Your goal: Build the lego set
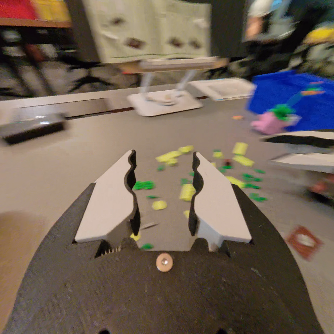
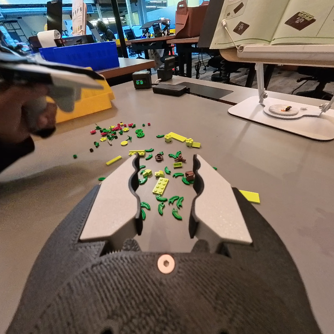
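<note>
Loose lego pieces lie scattered on the grey table (image 2: 253, 171). In the right wrist view, my right gripper (image 2: 164, 157) is open and empty, low over a lime 2x4 plate (image 2: 160, 186), several green leaf pieces (image 2: 173, 200) and a brown brick (image 2: 189, 175). Red and yellow flower pieces (image 2: 115, 129) lie farther left. The left gripper shows there at the upper left (image 2: 75, 79), held by a hand, blurred. In the blurred left wrist view, my left gripper (image 1: 164, 152) is open and empty above lime plates (image 1: 187, 192) and green pieces (image 1: 144, 185). A pink and green partial build (image 1: 271, 121) sits at the right.
An instruction booklet on a white stand (image 2: 282, 110) is at the back right. A yellow bin (image 2: 86, 104) and blue bin (image 2: 81, 54) stand at the back left. Black devices (image 2: 169, 89) sit at the table's far edge. The blue bin also shows in the left wrist view (image 1: 298, 101). It is some 8 cm from my right tips to the brown brick (image 2: 189, 175). It is also in sight in the left wrist view (image 1: 228, 161).
</note>
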Motion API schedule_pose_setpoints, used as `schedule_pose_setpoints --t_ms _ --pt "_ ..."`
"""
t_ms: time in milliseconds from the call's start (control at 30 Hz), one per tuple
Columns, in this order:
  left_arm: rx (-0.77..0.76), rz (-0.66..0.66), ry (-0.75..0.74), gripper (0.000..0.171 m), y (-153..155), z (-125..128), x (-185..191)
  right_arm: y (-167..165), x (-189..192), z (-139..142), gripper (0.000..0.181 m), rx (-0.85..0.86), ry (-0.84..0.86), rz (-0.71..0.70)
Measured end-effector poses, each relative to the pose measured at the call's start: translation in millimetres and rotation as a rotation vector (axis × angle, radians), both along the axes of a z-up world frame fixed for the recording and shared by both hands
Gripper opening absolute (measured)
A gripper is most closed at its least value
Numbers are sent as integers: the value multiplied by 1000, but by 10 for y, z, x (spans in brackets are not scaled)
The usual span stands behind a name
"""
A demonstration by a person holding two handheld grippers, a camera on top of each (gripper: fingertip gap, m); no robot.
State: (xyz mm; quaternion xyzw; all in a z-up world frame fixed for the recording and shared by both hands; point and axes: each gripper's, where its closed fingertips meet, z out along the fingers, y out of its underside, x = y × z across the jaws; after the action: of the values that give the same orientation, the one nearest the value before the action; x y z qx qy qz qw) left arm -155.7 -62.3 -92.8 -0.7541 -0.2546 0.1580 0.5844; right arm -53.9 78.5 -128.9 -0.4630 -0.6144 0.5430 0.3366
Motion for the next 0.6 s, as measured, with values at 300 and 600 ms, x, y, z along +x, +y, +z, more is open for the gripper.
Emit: schedule_pose_setpoints --t_ms 300,600 --pt "-397 471 -212 70 -1725 -183 -1630 -16 8 4 57 16 9 2" --pt "-565 430 -194 4 -1841 -443 -1428 5 42 67 56 -16 44 7"
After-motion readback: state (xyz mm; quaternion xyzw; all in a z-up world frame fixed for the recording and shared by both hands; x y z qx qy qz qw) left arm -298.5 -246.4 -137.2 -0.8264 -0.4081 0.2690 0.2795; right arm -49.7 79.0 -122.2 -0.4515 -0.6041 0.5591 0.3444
